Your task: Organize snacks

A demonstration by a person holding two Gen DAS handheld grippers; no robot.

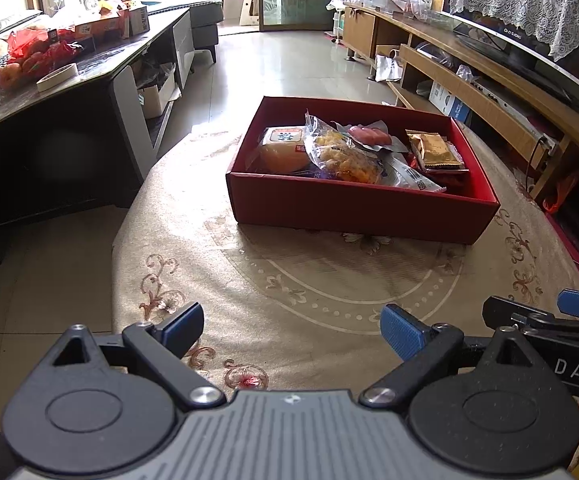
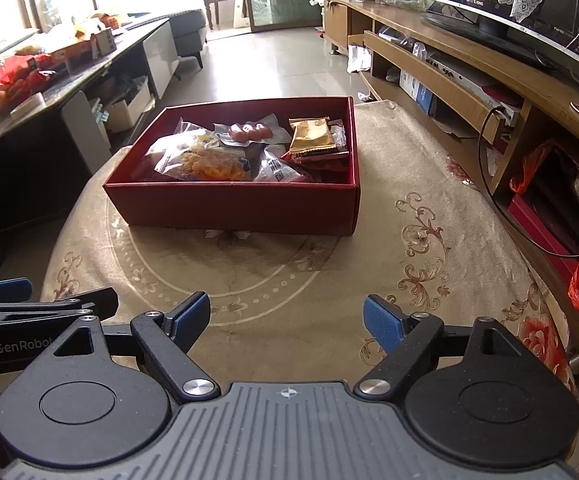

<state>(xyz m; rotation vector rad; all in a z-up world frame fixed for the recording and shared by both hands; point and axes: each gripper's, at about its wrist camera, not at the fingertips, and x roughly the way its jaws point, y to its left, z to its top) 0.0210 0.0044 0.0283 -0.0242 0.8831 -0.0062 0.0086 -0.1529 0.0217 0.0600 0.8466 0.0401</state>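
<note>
A red cardboard box (image 1: 353, 208) (image 2: 229, 206) stands on a round table with a beige patterned cloth (image 1: 289, 280) (image 2: 389, 240). In it lie several wrapped snacks: a round bun (image 1: 283, 148), a clear bag of yellow pastry (image 1: 345, 158) (image 2: 209, 162), pink sausages (image 1: 369, 135) (image 2: 249, 132) and a gold packet (image 1: 433, 150) (image 2: 311, 134). My left gripper (image 1: 293, 332) is open and empty over the near cloth. My right gripper (image 2: 287, 320) is open and empty beside it, also short of the box.
A dark sideboard (image 1: 69, 76) with fruit, red bags and boxes stands to the left. A long wooden TV bench (image 2: 469, 60) with a television runs along the right. Tiled floor (image 1: 289, 60) lies beyond the table.
</note>
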